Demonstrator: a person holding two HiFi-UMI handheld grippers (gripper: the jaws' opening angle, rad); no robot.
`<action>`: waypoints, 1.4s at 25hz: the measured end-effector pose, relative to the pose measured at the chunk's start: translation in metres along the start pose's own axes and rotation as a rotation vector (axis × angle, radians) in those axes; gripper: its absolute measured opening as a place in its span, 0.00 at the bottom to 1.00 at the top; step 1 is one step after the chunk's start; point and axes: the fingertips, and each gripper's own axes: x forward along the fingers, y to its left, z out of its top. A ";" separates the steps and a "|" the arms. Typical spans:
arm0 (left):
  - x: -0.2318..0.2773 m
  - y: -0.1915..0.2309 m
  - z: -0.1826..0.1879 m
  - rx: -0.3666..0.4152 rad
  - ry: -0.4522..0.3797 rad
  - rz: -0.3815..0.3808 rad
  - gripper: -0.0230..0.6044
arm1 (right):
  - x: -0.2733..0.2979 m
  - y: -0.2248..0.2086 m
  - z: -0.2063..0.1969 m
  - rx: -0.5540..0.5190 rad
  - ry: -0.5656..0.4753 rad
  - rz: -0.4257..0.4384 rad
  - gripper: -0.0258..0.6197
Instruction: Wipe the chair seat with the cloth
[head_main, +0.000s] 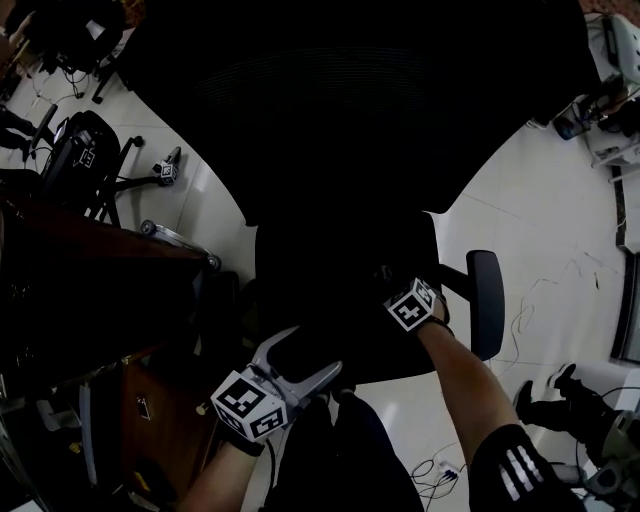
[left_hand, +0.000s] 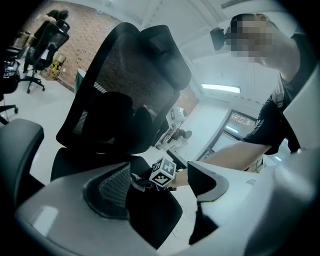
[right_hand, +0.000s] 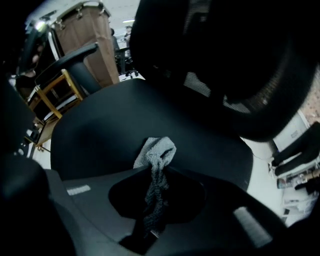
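Observation:
From above, the black office chair shows its seat (head_main: 340, 290) below its wide backrest (head_main: 350, 100). My right gripper (head_main: 388, 278) is over the seat's right side, shut on a grey cloth (right_hand: 156, 155). The cloth hangs out of the jaws as a twisted strand, and its free end lies on the seat (right_hand: 100, 135). At the seat's front left edge my left gripper (head_main: 312, 352) is open and holds nothing, its grey fingers (left_hand: 107, 192) spread wide. In the left gripper view the right gripper's marker cube (left_hand: 163, 171) and the mesh backrest (left_hand: 125, 85) are visible.
The chair's right armrest (head_main: 486, 300) stands beside my right hand, and its left armrest (right_hand: 75, 57) is across the seat. A dark wooden desk (head_main: 100, 270) lies to the left. Another office chair (head_main: 85, 150) stands behind it, and cables (head_main: 445, 468) lie on the white floor.

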 end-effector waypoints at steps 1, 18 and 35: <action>0.001 -0.002 -0.001 0.000 0.005 -0.005 0.65 | -0.005 -0.007 -0.008 0.015 0.000 -0.014 0.11; -0.043 -0.004 -0.021 -0.029 0.014 0.051 0.65 | -0.023 0.111 0.105 -0.011 -0.219 0.172 0.11; -0.055 -0.010 -0.045 -0.052 0.030 0.046 0.65 | 0.018 0.173 0.046 -0.123 -0.084 0.234 0.11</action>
